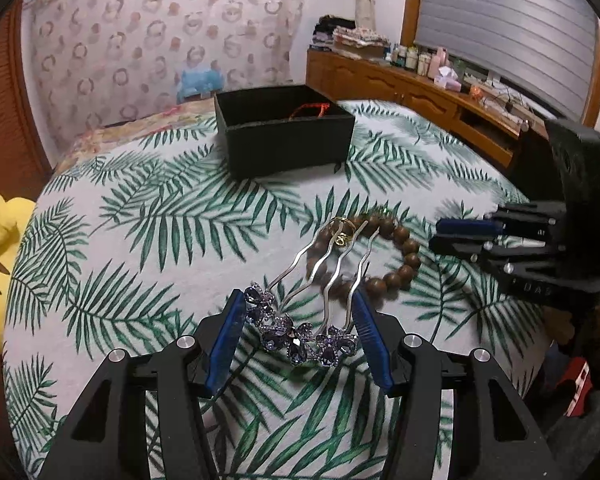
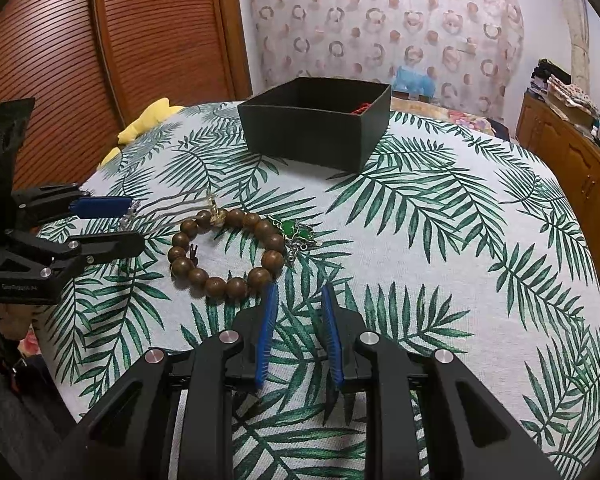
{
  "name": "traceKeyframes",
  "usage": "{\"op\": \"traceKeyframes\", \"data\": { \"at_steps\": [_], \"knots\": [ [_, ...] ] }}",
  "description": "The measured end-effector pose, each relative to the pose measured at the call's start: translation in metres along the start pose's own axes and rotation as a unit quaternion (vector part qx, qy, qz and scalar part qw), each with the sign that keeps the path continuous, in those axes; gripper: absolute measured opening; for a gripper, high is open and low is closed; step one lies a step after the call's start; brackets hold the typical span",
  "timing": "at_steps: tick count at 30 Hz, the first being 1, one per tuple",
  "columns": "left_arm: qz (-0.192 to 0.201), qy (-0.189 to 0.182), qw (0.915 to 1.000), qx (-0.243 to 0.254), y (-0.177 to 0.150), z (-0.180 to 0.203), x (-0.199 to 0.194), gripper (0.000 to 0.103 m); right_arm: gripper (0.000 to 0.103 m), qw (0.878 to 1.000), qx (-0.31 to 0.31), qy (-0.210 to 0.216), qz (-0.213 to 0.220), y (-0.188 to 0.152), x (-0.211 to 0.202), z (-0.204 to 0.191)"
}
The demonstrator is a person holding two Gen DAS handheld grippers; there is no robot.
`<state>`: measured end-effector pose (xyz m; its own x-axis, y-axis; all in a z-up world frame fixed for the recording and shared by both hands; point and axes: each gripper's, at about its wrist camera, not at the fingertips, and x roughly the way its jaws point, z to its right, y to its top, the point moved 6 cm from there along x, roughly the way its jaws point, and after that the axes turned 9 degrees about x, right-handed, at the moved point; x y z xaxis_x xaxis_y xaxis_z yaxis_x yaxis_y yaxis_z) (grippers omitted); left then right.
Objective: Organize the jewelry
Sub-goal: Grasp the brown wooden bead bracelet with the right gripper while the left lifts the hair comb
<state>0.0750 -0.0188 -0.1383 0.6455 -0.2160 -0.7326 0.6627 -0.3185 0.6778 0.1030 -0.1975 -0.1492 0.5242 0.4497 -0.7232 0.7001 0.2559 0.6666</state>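
Note:
A silver hair comb with purple gem flowers (image 1: 300,338) lies between the fingers of my left gripper (image 1: 300,300), whose jaws stand around its jewelled head; I cannot tell if they grip it. Its prongs reach over a brown wooden bead bracelet (image 1: 396,268), also seen in the right wrist view (image 2: 224,254). A small gold ring (image 1: 342,236) rests on the prongs. A green pendant on a chain (image 2: 296,234) lies by the bracelet. My right gripper (image 2: 298,292) is open and empty, just in front of the bracelet. A black box (image 2: 320,136) stands further back with something red inside.
The leaf-print cloth (image 2: 440,240) covers the bed. A yellow plush toy (image 1: 0,248) lies at its left edge. A wooden sideboard (image 1: 420,92) with bottles runs along the right wall, and a slatted wooden door (image 2: 100,60) stands at the left.

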Motion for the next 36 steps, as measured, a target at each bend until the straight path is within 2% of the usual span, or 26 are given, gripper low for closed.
{"op": "traceKeyframes", "data": {
  "at_steps": [3, 13, 21, 26, 34, 36],
  "knots": [
    [-0.017, 0.011, 0.9998, 0.003, -0.008, -0.006, 0.002, 0.053, 0.025, 1.000, -0.003, 0.006, -0.001, 0.002, 0.001, -0.004],
    [-0.035, 0.049, 0.9981, 0.008, -0.020, -0.037, -0.012, 0.052, 0.025, 1.000, -0.015, 0.012, -0.002, 0.003, 0.003, -0.015],
    [-0.018, 0.051, 0.9985, -0.003, -0.019, -0.044, -0.019, 0.052, 0.025, 1.000, -0.022, 0.019, -0.006, 0.013, 0.006, -0.022],
    [-0.006, 0.049, 0.9987, -0.011, -0.014, -0.043, -0.021, 0.052, 0.025, 0.999, -0.017, 0.022, -0.024, 0.019, 0.017, -0.023],
    [0.009, 0.045, 0.9987, -0.020, -0.006, -0.043, -0.022, 0.052, 0.025, 0.998, -0.039, 0.007, -0.046, 0.023, 0.032, -0.031],
    [0.011, 0.045, 0.9987, -0.022, -0.005, -0.044, -0.022, 0.052, 0.016, 0.998, -0.047, 0.005, -0.047, 0.023, 0.033, -0.034]
  ]
}}
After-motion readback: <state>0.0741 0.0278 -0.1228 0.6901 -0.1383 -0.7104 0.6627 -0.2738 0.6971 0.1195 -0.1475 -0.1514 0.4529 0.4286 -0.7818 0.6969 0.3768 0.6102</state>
